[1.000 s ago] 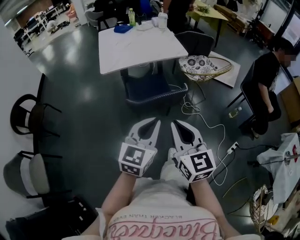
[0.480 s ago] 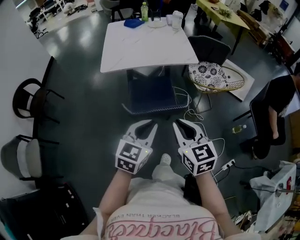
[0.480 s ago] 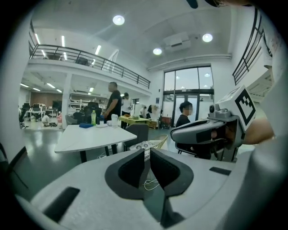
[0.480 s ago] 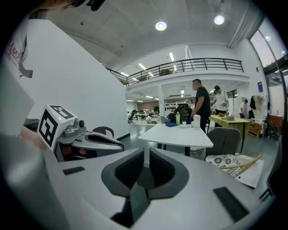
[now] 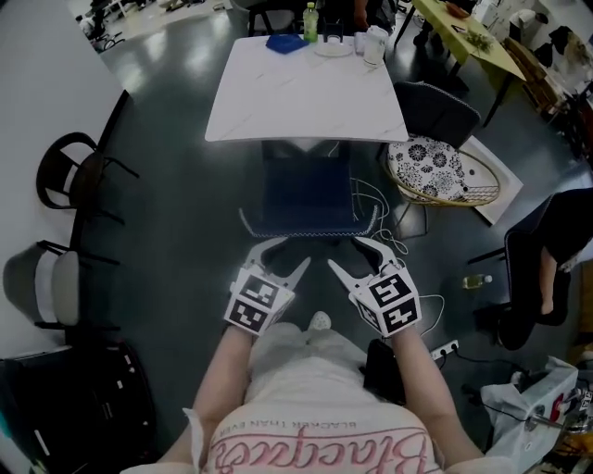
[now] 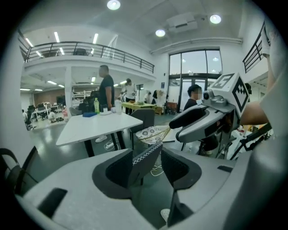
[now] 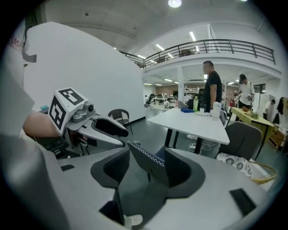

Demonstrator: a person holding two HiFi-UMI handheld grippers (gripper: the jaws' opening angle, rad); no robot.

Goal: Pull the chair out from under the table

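Now two tools [image 5: 283, 257] [image 5: 347, 255] — just opened — straddle one chair [image 5: 306, 194].

Dark blue chair [image 5: 306, 199] (white-stitched backrest rim) upright, seat tucked partly under the white table [image 5: 296, 97].

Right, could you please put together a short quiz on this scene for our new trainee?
1. True or false: in the head view the patterned cushion lies left of the white table.
2. What stands between each claw's pads? A the dark chair's backrest; B a table leg; C nothing.
3. Fill in: the green bottle stands at the table's ____ edge, seen from the person.
Key: 1 false, it lies to the right. 2 A: the left claw and right claw have just been opening and are open, their pads not pressing the backrest. 3 far.
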